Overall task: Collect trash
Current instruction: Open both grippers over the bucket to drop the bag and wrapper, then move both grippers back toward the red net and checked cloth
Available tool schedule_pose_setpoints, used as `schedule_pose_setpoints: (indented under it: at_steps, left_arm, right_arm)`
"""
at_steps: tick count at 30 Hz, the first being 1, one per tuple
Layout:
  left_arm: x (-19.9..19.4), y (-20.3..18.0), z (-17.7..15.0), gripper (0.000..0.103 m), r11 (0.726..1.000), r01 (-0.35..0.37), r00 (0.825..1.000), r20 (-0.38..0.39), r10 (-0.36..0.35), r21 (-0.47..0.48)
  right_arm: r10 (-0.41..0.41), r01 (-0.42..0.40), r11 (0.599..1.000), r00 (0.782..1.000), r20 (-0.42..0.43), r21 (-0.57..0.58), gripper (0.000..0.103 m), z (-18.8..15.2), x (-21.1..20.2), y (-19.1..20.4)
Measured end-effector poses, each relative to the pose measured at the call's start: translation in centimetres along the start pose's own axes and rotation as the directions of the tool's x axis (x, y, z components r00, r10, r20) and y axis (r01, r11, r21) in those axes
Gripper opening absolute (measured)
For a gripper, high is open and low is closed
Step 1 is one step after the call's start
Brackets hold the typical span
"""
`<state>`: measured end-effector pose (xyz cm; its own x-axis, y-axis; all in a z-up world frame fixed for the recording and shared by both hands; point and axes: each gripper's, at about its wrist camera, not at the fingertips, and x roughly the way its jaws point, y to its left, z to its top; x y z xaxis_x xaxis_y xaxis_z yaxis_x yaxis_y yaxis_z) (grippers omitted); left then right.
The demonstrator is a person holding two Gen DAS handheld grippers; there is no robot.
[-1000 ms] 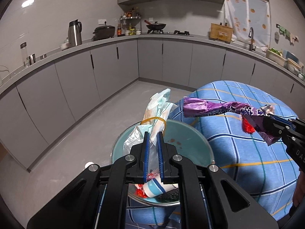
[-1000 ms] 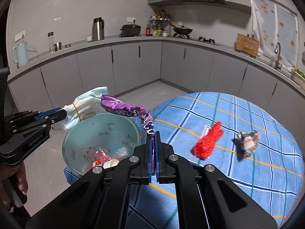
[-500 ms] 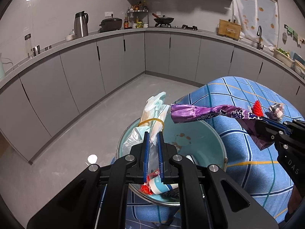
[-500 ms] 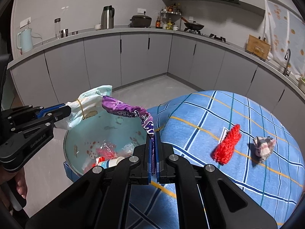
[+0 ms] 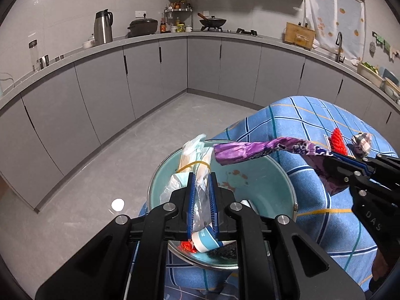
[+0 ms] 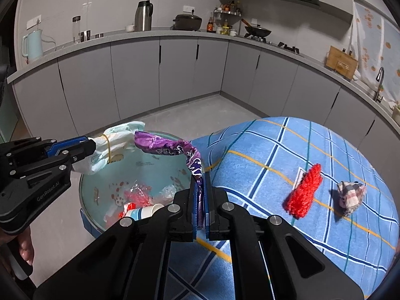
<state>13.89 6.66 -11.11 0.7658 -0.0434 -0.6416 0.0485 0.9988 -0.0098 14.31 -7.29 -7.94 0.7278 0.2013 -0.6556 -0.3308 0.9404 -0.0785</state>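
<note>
A teal bowl [image 5: 262, 182] sits at the edge of the blue checked tablecloth [image 6: 275, 155] and holds a paper cup [image 6: 142, 211], red scraps and clear plastic. My left gripper [image 5: 202, 175] is shut on a pale plastic bag [image 5: 193, 155] bound with a yellow rubber band, held over the bowl's near rim. My right gripper [image 6: 200, 175] is shut on a purple wrapper [image 6: 170, 147] that reaches out over the bowl [image 6: 100, 175]. The wrapper's free end [image 5: 250, 150] hangs beside the bag [image 6: 112, 142].
A red bristly piece [image 6: 303, 191] and a crumpled checked wad [image 6: 350, 193] lie on the cloth to the right. Grey cabinets [image 5: 150, 75] and a counter with kettle and pots ring the room. Grey floor [image 5: 112, 175] lies left of the table.
Both grippers have moved closer over the bowl. The purple wrapper's free end has come over the bowl's far rim, next to the bag. Both grips stay shut.
</note>
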Motion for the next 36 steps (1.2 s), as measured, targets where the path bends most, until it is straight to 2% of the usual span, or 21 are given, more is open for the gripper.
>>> schedule_pose_setpoints:
  at_steps: [1,2,3,4,10,23,29,32,36]
  left_arm:
    - [0.0,0.1,0.0,0.025,1.000,-0.005,1.000,0.001,0.005,0.000]
    - [-0.1,0.1,0.0,0.044,1.000,-0.010,1.000,0.007,0.010,-0.002]
    - [-0.2,0.1,0.0,0.056,1.000,-0.018,1.000,0.019,0.018,-0.006]
    - [-0.4,0.2,0.0,0.057,1.000,-0.028,0.999,0.031,0.029,-0.010]
    - [-0.6,0.6,0.1,0.060,0.999,-0.041,0.998,0.038,0.041,-0.017]
    - [-1.1,-0.2,-0.1,0.076,0.999,-0.042,0.998,0.056,0.043,-0.012]
    - [-1.1,-2.2,0.0,0.078,1.000,-0.019,0.998,0.060,0.018,0.012]
    - [-1.0,-3.8,0.3,0.083,0.999,-0.017,0.997,0.070,0.014,0.037]
    - [-0.6,-6.0,0.8,0.084,0.997,0.008,0.997,0.071,-0.013,0.072]
  right_arm:
    - [0.012,-0.012,1.000,1.000,-0.002,0.000,0.010,0.0,0.2,0.1]
    - [0.014,-0.014,1.000,1.000,0.004,0.002,0.024,0.0,0.2,0.1]
    - [0.026,-0.026,1.000,1.000,0.010,0.004,0.041,0.0,0.2,0.1]
    - [0.036,-0.036,0.999,0.999,0.012,0.009,0.043,-0.1,0.2,0.1]
    - [0.022,-0.022,0.999,1.000,0.022,0.037,0.043,-0.4,-0.3,-0.8]
    - [0.000,-0.003,0.997,0.999,0.041,0.080,0.044,-1.2,-1.7,-2.5]
    - [-0.037,0.030,0.992,0.998,0.053,0.121,0.045,-1.8,-2.6,-4.8]
    - [-0.057,0.049,0.988,0.997,0.055,0.147,0.045,-2.2,-2.9,-6.2]
    - [-0.080,0.069,0.980,0.995,0.053,0.186,0.045,-2.8,-3.2,-8.4]
